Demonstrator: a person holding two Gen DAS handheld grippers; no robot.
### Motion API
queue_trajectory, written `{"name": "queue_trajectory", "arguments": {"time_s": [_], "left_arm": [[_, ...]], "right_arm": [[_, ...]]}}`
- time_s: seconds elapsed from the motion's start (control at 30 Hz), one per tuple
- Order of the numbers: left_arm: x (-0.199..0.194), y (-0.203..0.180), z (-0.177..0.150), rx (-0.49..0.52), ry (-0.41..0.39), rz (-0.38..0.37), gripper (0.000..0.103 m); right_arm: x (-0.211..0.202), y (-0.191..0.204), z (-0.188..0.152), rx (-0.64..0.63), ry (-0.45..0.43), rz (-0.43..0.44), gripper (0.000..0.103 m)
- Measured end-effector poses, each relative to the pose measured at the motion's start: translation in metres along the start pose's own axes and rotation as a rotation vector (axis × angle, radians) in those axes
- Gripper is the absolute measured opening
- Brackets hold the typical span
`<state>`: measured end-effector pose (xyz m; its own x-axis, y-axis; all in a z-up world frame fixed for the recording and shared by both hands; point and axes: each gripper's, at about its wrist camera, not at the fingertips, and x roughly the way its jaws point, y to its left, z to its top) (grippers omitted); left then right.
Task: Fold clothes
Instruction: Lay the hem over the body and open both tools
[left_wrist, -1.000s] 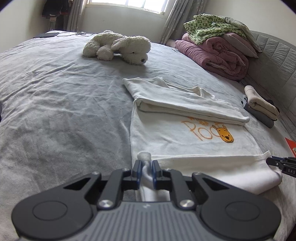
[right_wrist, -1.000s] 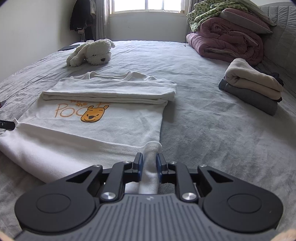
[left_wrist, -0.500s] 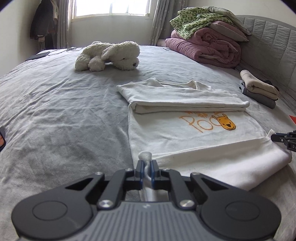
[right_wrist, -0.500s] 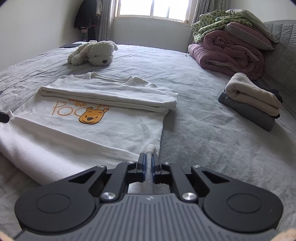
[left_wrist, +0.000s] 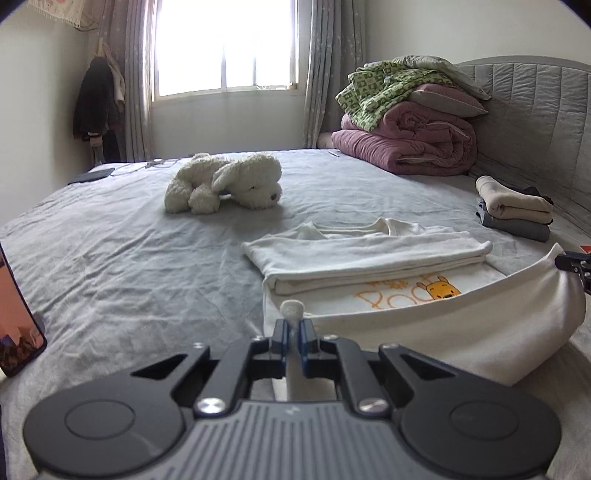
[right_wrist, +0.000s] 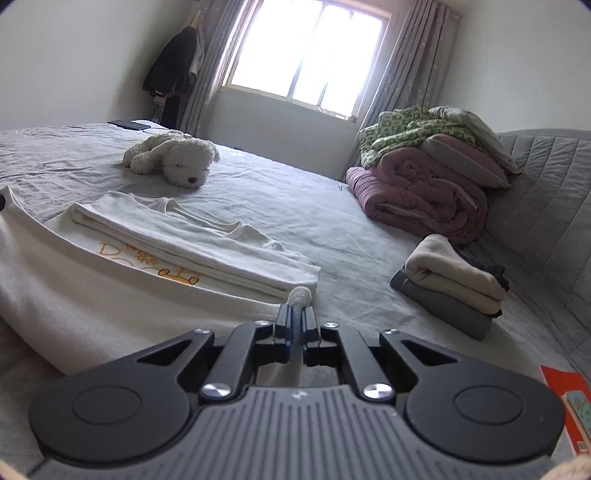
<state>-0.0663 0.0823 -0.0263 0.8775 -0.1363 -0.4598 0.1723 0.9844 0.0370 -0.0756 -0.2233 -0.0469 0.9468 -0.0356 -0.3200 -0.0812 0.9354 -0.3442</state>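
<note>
1. Showing the grasp: the left gripper (left_wrist: 291, 334) and the right gripper (right_wrist: 294, 328) each have their jaws pinched tight on one near corner of the shirt (left_wrist: 369, 254), a nub of white cloth poking out past the tips. The right gripper's jaws have just been closing, with the cloth between them.
2. Position of the shirt: it lies on the bed (left_wrist: 129, 258) ahead of both grippers, its far part already folded into a flat band, with the orange print (left_wrist: 406, 295) showing just this side of that band.
3. Lifted edge: the near hem (left_wrist: 461, 328) hangs between the two grippers as a sagging strip clear of the bed; the rest of the shirt rests flat.
4. Key relation: the hem's long axis runs crosswise from one gripper to the other, and the folded band lies parallel to it, farther away. Neither hand is plainly nearer, since each holds one end.
5. Judged next move: both corners would travel together away from the person, over the print, toward the band; uneven travel would skew the fold.
6. Surroundings: a plush dog (left_wrist: 225, 182) lies beyond the shirt, and a small folded stack (right_wrist: 450, 284) lies to the right, well apart.
</note>
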Motion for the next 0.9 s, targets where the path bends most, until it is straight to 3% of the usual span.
{"name": "queue_trajectory", "arguments": {"time_s": [0.17, 0.43, 0.6, 0.77, 0.9], "left_arm": [[0.008, -0.004, 0.024, 0.005, -0.056, 0.05, 0.007], [0.053, -0.002, 0.039, -0.052, -0.045, 0.112, 0.007], [0.088, -0.002, 0.026, -0.064, 0.021, 0.143, 0.007], [0.119, 0.002, 0.008, -0.1, 0.148, 0.159, 0.007], [0.123, -0.001, 0.005, -0.115, 0.165, 0.18, 0.01]], "right_arm": [[0.013, 0.0, 0.013, -0.034, -0.024, -0.05, 0.005], [0.048, -0.006, 0.029, 0.037, -0.006, -0.098, 0.005], [0.08, 0.0, 0.019, 0.06, 0.064, -0.104, 0.005], [0.111, 0.003, -0.002, 0.087, 0.198, -0.069, 0.005], [0.116, 0.005, -0.009, 0.082, 0.238, -0.062, 0.005]]}}
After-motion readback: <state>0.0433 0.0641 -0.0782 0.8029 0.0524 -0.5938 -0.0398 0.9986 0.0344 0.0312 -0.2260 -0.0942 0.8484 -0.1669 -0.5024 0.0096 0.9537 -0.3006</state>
